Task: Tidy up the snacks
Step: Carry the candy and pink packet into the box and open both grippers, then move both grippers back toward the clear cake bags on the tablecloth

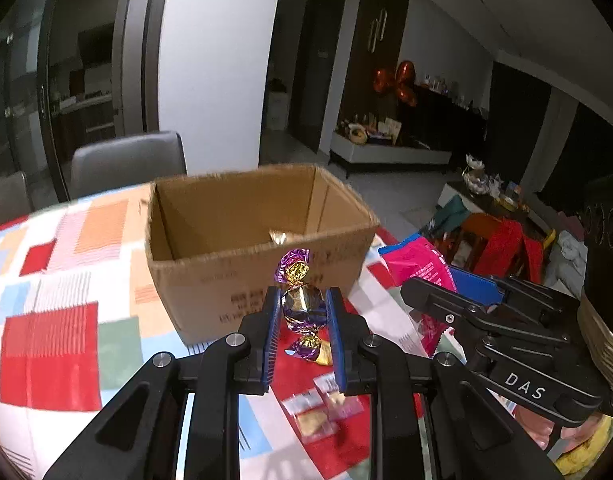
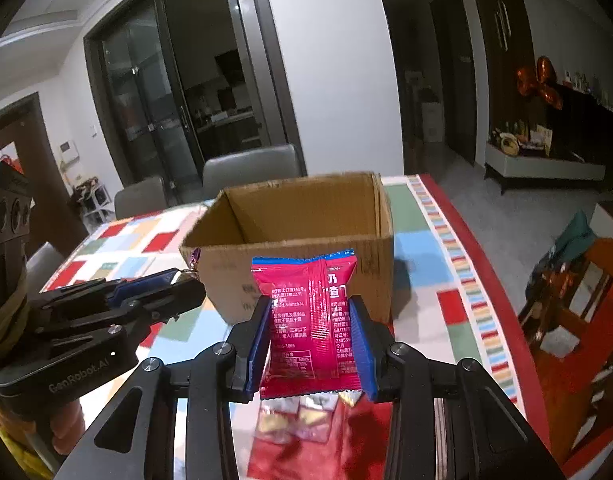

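My left gripper (image 1: 302,304) is shut on a purple and gold wrapped candy (image 1: 301,300), held above the table just in front of the open cardboard box (image 1: 210,276). My right gripper (image 2: 312,320) is shut on a pink snack packet with a blue top edge (image 2: 306,320), also held up in front of the box (image 2: 298,252). Inside the box a gold wrapper (image 1: 280,236) shows near the front wall. In the left wrist view the right gripper (image 1: 458,292) and its pink packet (image 1: 418,260) appear at right. In the right wrist view the left gripper (image 2: 178,280) appears at left.
Several small clear snack packets (image 1: 322,404) lie on the patchwork tablecloth (image 1: 50,344) below the grippers, seen too in the right wrist view (image 2: 294,416). Grey chairs (image 1: 126,160) stand behind the table. The table's right edge (image 2: 502,320) drops to a cluttered floor area.
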The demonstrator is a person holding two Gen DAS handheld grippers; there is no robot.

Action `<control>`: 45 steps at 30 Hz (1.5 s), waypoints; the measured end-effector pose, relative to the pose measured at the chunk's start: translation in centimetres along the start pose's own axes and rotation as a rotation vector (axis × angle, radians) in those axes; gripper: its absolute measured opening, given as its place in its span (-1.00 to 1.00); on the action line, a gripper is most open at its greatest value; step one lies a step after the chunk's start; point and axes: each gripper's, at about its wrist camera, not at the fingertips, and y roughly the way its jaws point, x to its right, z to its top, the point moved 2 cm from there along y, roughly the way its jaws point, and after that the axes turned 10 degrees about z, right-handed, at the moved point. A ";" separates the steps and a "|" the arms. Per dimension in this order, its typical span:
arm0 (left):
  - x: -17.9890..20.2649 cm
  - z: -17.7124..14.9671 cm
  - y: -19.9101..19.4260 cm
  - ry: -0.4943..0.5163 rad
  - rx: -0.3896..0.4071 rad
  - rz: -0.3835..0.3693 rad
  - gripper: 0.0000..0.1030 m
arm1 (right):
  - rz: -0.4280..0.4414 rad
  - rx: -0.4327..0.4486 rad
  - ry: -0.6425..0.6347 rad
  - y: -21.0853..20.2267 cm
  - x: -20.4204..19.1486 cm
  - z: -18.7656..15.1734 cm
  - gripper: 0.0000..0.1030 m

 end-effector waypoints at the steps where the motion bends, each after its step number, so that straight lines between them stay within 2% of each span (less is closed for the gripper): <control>1: -0.1 0.3 -0.1 0.001 0.006 0.001 -0.55 | 0.002 0.005 -0.004 0.0 -0.1 0.3 -0.25; 16: -2.1 4.1 1.0 0.004 0.064 0.047 -0.55 | 0.007 0.043 -0.047 2.4 -0.2 4.9 -0.25; 34: -4.6 6.6 7.4 0.008 0.027 0.130 -0.55 | 0.015 -0.011 -0.085 9.9 1.6 8.0 -0.25; 35: -4.6 6.8 7.8 0.013 0.026 0.144 -0.51 | 0.015 -0.012 -0.083 10.2 1.7 8.1 -0.24; 36: -4.7 6.9 8.0 0.011 0.023 0.155 -0.33 | 0.011 -0.012 -0.081 10.4 1.8 8.2 -0.23; 38: -4.9 7.0 8.0 0.002 0.029 0.169 -0.10 | 0.002 -0.012 -0.075 10.6 1.9 8.2 0.08; 45: -4.8 5.4 6.2 0.004 0.051 0.190 -0.07 | -0.005 0.012 -0.060 8.9 1.9 7.4 0.12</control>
